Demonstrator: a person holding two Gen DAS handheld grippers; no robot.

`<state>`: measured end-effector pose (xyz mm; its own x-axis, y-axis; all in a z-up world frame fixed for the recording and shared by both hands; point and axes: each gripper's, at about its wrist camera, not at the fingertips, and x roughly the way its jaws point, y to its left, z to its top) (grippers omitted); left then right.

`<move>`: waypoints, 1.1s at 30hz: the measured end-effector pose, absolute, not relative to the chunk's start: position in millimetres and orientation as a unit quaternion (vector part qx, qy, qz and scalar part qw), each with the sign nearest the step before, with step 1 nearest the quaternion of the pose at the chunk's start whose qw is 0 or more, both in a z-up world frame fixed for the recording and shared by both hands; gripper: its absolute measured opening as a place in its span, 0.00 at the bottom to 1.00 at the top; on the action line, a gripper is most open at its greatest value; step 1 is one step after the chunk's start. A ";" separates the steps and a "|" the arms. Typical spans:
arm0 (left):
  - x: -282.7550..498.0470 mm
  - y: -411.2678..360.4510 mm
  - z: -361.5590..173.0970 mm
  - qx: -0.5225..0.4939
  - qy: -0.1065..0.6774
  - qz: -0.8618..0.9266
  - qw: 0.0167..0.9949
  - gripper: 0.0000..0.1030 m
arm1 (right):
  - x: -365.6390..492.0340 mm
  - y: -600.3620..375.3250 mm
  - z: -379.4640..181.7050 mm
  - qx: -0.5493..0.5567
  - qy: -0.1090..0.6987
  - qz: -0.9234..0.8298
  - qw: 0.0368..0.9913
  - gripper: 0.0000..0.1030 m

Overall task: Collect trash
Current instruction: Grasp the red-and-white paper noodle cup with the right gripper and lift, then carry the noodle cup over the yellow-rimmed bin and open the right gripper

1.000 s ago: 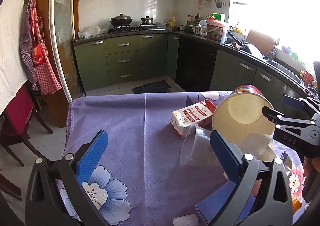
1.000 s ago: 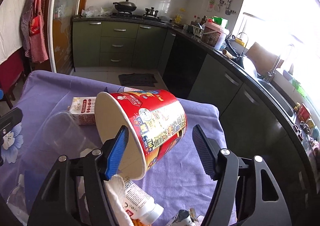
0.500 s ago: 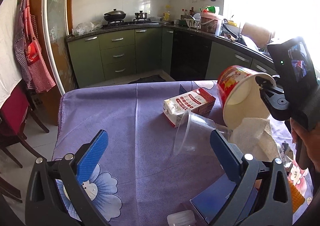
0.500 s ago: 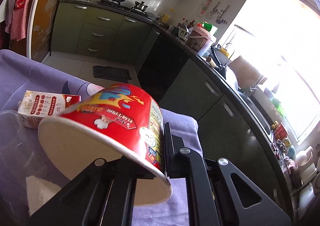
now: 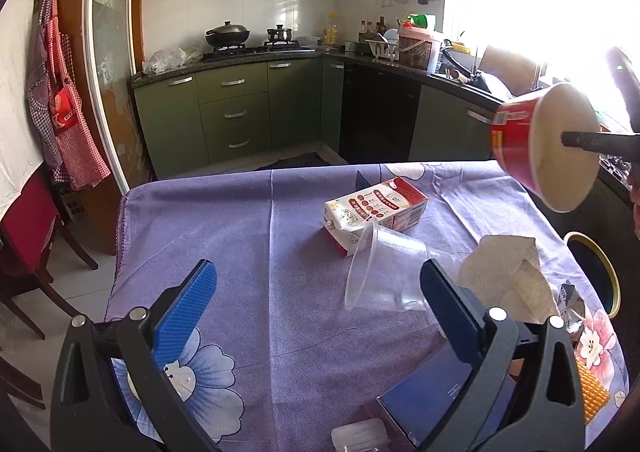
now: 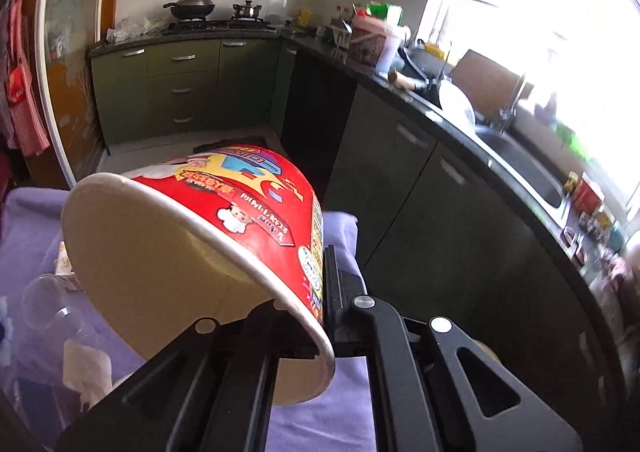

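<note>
- Gripping a red printed paper noodle bowl [image 6: 224,236] by its rim, right gripper [image 6: 320,292] closed on the wall, one finger inside the cream interior and one pressed on the outer red side.
- Held clear above the surface's right edge, tipped on its side, open mouth facing the left wrist camera; seen there as a red cup [image 5: 548,147] with a black finger crossing its mouth.
- Hovering low over the near part of the purple floral-cloth surface [image 5: 256,236], left gripper [image 5: 316,308] spread wide, blue-padded fingers [image 5: 186,308] well apart, nothing between them.
- Lying on its side near the surface's middle, a clear plastic cup [image 5: 384,272], mouth turned toward the near-left, just beyond the left gripper's right finger.
- Touching that cup's far side, a red-and-white paper carton [image 5: 376,207], flat on the cloth, long axis slanting toward the far-right corner.
- Resting toward the right edge, a crumpled white paper towel [image 5: 508,276], standing up in a rough peak, just beside the clear cup.
- Sitting at the near edge, a dark blue flat box [image 5: 432,400], partly hidden behind the left gripper's right finger; beside it a small white plastic cap [image 5: 360,436].
- Showing past the right edge of the surface, a round dark opening with a yellow-green rim [image 5: 600,272], lower than the tabletop.
- Lining the background, green kitchen cabinets [image 5: 232,111] under a dark counter with a black wok [image 5: 227,33] on the stove.
</note>
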<state>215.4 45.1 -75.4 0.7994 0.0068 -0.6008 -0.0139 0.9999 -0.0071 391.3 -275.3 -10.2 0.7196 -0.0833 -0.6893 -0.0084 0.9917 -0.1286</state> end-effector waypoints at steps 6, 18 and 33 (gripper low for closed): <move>215.0 46.0 -74.8 -0.007 0.316 0.003 0.949 0.94 | 375.3 -435.4 -18.3 0.072 0.493 -0.054 0.866 0.03; 217.4 42.8 -78.7 0.001 0.319 0.004 0.948 0.94 | 344.6 -614.0 -156.6 0.230 0.631 -0.124 0.731 0.06; 215.9 33.0 -79.2 0.016 0.323 -0.017 0.946 0.94 | 297.8 -614.3 -168.6 0.247 0.615 -0.093 0.743 0.31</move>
<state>215.9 33.0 -79.2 0.7906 -0.0214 -0.6120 0.0420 0.9989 0.0194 297.8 -614.3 -168.6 0.2258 0.1663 -0.9599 0.4420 0.8606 0.2531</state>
